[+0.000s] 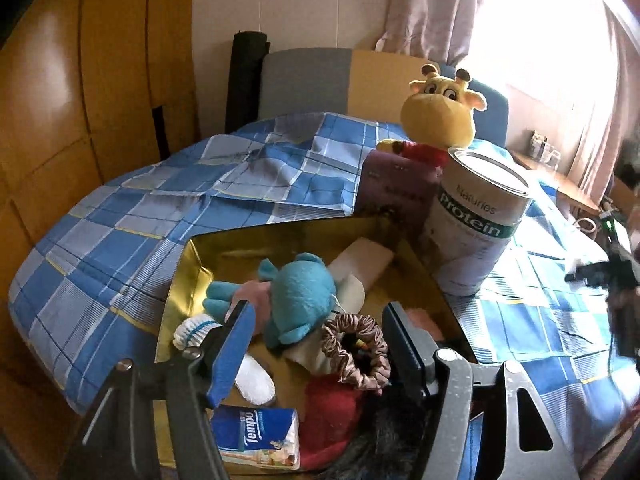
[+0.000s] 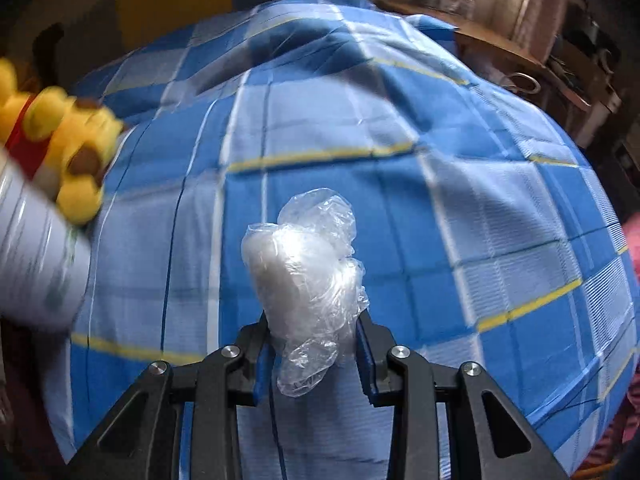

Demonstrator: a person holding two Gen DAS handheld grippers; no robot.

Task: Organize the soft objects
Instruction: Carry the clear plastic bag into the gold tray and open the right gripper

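Note:
A gold-lined box (image 1: 200, 256) sits on the bed. It holds a turquoise plush toy (image 1: 300, 292), a white sock (image 1: 252, 380), a brown scrunchie (image 1: 356, 356), a red cloth (image 1: 332, 416), a white roll (image 1: 360, 260) and a Tempo tissue pack (image 1: 260, 436). My left gripper (image 1: 320, 340) hovers open over the box; the scrunchie lies below, between its fingers, and nothing is gripped. My right gripper (image 2: 316, 332) is shut on a clear plastic bag (image 2: 304, 264) of white soft pieces, held above the checked bedspread (image 2: 400, 200).
A yellow giraffe plush (image 1: 440, 108) in a red shirt leans on a purple box (image 1: 392, 188) behind the gold box. A white Protein can (image 1: 476, 216) stands to the right of the box. The giraffe (image 2: 68, 148) and can (image 2: 36, 248) show at the right wrist view's left edge. A wooden side table (image 2: 500, 48) stands beyond the bed.

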